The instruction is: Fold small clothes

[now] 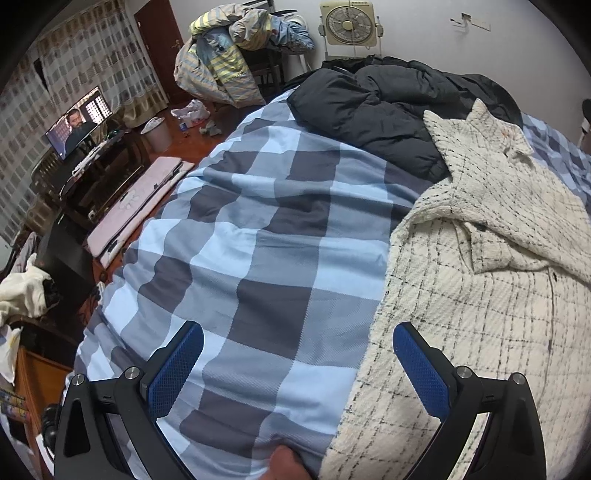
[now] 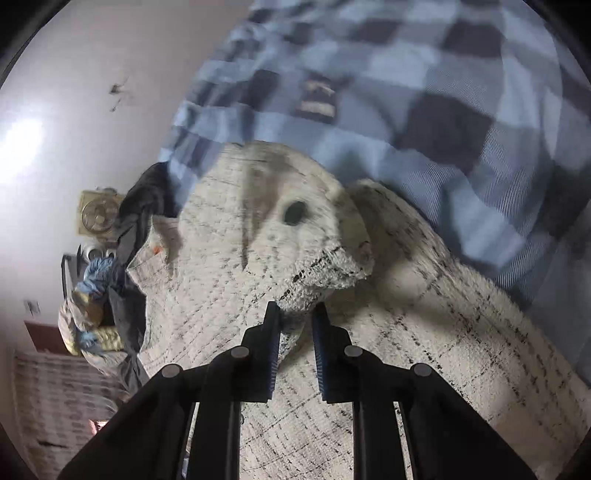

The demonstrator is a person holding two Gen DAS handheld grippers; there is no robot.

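Observation:
A cream tweed jacket with thin black checks lies on the right side of a blue-and-grey checked bedcover. Its collar end points to the back. My left gripper hangs open above the bedcover, its right finger over the jacket's left edge, with nothing between the blue pads. In the right wrist view a folded edge of the jacket sits between the narrow jaws of my right gripper, which is shut on it. A black button shows just beyond the pinched fold.
A black puffer coat lies crumpled at the back of the bed, touching the jacket. Beyond the bed stand a heap of clothes and a box fan. At the left are a lit screen, a bin and pink mats.

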